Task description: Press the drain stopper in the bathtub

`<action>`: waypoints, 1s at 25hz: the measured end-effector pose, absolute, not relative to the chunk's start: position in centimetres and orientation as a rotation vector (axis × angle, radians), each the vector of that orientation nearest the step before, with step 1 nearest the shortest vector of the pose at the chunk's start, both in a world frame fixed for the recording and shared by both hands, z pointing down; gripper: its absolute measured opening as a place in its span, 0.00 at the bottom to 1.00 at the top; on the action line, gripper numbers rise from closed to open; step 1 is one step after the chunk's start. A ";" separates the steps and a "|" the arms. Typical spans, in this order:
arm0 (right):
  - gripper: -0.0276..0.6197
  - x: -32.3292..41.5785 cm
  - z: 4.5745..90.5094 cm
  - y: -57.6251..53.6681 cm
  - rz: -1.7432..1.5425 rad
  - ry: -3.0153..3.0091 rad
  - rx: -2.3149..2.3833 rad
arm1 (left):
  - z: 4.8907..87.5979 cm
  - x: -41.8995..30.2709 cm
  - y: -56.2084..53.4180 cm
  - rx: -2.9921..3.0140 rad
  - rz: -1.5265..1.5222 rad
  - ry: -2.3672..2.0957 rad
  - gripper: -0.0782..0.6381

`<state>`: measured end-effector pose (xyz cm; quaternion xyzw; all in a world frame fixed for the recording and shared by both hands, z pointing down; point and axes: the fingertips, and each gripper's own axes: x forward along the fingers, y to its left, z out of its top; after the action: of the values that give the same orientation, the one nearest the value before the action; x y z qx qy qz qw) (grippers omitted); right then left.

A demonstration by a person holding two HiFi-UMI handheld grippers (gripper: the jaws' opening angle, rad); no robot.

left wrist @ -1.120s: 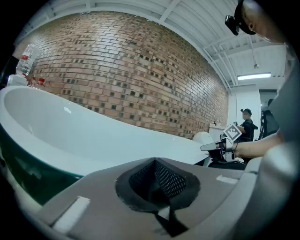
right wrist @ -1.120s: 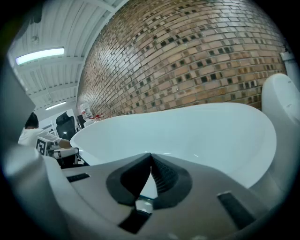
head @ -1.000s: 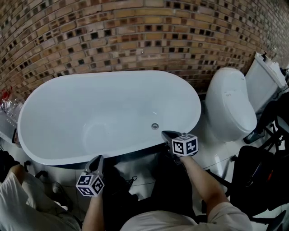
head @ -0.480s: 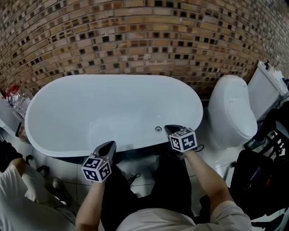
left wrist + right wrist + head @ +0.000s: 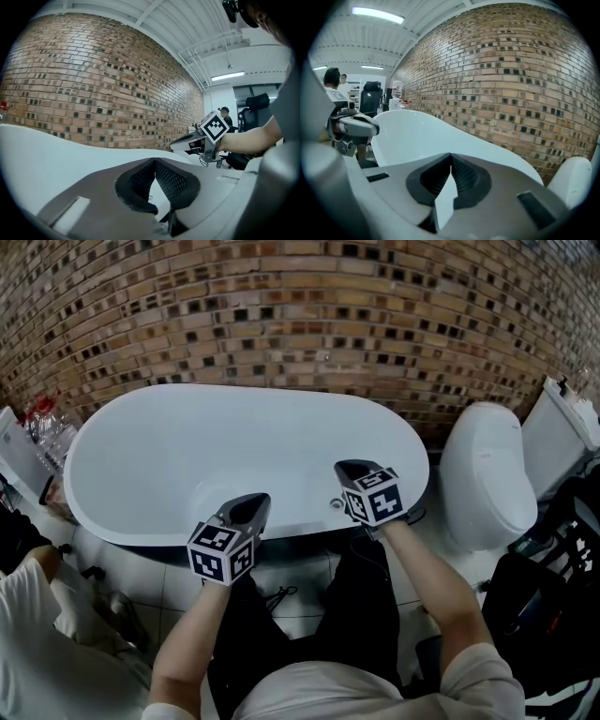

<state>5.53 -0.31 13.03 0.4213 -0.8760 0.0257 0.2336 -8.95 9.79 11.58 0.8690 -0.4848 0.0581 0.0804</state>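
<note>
Drain stopper [image 5: 336, 504] on the bathtub [image 5: 169, 451] floor, right of frame centre, beside right gripper [image 5: 351, 469]; that and left gripper [image 5: 253, 506] pressed together, empty; liable to skid off if lowered off-centre.

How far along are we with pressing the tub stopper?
Done: both claws are at the near rim of the tub. In hand: the right claw, shut and empty, hovers close to the stopper without touching it. The left claw is also shut and empty. Left: lower the right claw onto the stopper and press; no contact shows yet.
</note>
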 end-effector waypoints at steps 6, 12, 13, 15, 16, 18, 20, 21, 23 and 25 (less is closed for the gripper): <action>0.07 4.9 10.5 -0.2 0.031 -2.415 1.165 | 9.3 -8.1 9.6 2.629 0.173 -1.439 0.12; 0.07 5.2 9.8 -0.2 0.028 -2.414 1.189 | 8.1 -7.8 9.3 2.630 0.143 -1.451 0.12; 0.07 5.2 9.9 -0.1 0.027 -2.412 1.188 | 8.0 -7.8 9.3 2.629 0.138 -1.453 0.12; 0.07 5.3 10.0 -0.2 0.027 -2.408 1.188 | 7.9 -7.7 9.2 2.624 0.132 -1.458 0.12; 0.07 5.4 10.1 -0.2 0.029 -2.407 1.190 | 7.9 -7.7 9.2 2.621 0.131 -1.459 0.12; 0.07 5.6 10.1 -0.4 0.031 -2.406 1.195 | 8.0 -7.6 9.0 2.618 0.134 -1.458 0.12; 0.07 5.7 10.3 -0.8 0.033 -2.402 1.200 | 8.2 -7.6 8.7 2.616 0.136 -1.453 0.12; 0.07 5.7 10.5 -1.0 0.035 -2.398 1.200 | 8.3 -7.5 8.5 2.615 0.135 -1.449 0.12; 0.07 5.7 11.0 -1.5 0.044 -2.390 1.199 | 8.5 -7.4 8.1 2.615 0.132 -1.439 0.12; 0.07 5.7 11.5 -1.9 0.057 -2.385 1.197 | 8.7 -7.1 7.7 2.615 0.137 -1.426 0.12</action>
<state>5.73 -1.95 11.51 0.4360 -0.8688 0.0209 0.2339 -7.08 7.72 8.75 0.8742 -0.4768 0.0458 0.0800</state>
